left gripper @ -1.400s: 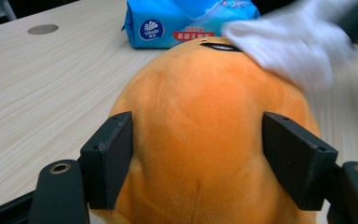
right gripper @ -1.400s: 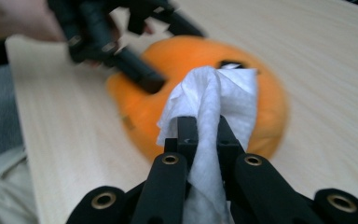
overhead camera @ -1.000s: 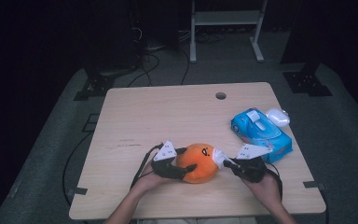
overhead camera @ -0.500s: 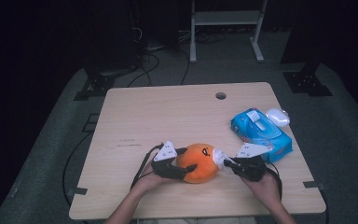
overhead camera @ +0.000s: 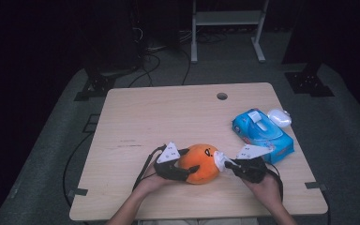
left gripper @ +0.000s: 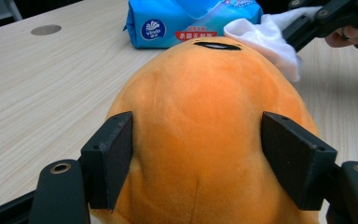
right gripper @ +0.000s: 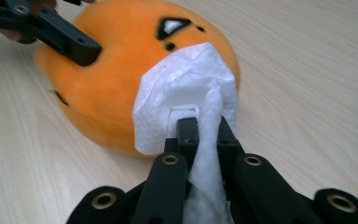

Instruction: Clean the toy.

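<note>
An orange round plush toy point(overhead camera: 200, 162) with a small black face lies near the table's front edge. My left gripper point(overhead camera: 190, 168) grips it from the left, and in the left gripper view both pads point(left gripper: 111, 156) press into the plush toy point(left gripper: 200, 126). My right gripper point(overhead camera: 228, 164) is shut on a white tissue point(overhead camera: 218, 159) and holds it against the toy's right side. In the right gripper view the tissue point(right gripper: 186, 98) is pinched between the jaws of the right gripper point(right gripper: 204, 130) and lies on the toy point(right gripper: 121, 70).
A blue pack of wet wipes point(overhead camera: 261, 134) lies at the right of the wooden table point(overhead camera: 168, 117), with a small white object point(overhead camera: 279, 117) behind it. A round hole point(overhead camera: 221, 96) is at the table's far side. Cables trail from both grippers.
The right gripper has crept slightly toward the toy with the tissue. The left gripper and the toy have stayed put.
</note>
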Demonstrator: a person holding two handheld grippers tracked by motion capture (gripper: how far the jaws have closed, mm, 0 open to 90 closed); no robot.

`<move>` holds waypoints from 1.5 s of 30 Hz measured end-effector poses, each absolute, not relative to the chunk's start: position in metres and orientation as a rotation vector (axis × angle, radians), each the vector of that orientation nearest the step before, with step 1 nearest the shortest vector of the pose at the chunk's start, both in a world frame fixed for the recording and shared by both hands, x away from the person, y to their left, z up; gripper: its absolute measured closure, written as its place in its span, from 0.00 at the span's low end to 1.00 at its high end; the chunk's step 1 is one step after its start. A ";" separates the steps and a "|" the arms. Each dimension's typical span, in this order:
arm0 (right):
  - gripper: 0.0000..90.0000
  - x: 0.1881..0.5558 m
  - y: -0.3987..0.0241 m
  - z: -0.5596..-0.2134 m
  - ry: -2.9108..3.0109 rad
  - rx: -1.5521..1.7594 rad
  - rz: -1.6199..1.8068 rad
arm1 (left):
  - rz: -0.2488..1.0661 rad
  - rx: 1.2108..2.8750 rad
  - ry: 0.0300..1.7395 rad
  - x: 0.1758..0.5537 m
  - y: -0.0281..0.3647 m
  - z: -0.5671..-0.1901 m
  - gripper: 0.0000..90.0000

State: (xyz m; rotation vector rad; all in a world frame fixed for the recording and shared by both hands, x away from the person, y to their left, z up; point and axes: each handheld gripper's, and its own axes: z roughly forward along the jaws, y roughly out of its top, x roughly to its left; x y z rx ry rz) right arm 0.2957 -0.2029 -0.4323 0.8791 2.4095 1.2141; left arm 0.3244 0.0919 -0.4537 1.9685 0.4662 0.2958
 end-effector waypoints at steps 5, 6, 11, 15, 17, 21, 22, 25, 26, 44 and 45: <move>0.95 0.276 -0.178 -0.422 2.457 0.718 1.255 | 0.297 1.973 0.463 0.325 0.091 -0.453 0.31; 0.95 0.271 -0.170 -0.420 2.471 0.673 1.253 | 0.306 1.984 0.452 0.324 0.090 -0.453 0.31; 0.95 0.275 -0.165 -0.420 2.473 0.655 1.221 | 0.303 1.971 0.468 0.322 0.089 -0.453 0.31; 0.95 0.289 -0.192 -0.425 2.418 0.782 1.197 | 0.301 1.996 0.477 0.325 0.090 -0.445 0.28; 0.94 0.291 -0.198 -0.427 2.410 0.797 1.166 | 0.311 1.998 0.489 0.324 0.092 -0.435 0.23; 0.94 0.294 -0.200 -0.431 2.415 0.815 1.172 | 0.281 2.071 0.433 0.319 0.093 -0.432 0.23; 0.94 0.294 -0.200 -0.431 2.415 0.817 1.182 | 0.269 2.082 0.434 0.320 0.094 -0.434 0.22; 0.94 0.289 -0.195 -0.428 2.417 0.784 1.166 | 0.251 2.056 0.474 0.323 0.097 -0.442 0.24; 0.94 0.285 -0.191 -0.426 2.419 0.764 1.165 | 0.258 2.047 0.480 0.323 0.096 -0.443 0.26; 0.94 0.275 -0.162 -0.424 2.473 0.700 1.292 | 0.261 2.060 0.437 0.324 0.092 -0.440 0.30; 0.94 0.273 -0.157 -0.424 2.482 0.667 1.283 | 0.265 2.064 0.436 0.323 0.091 -0.439 0.30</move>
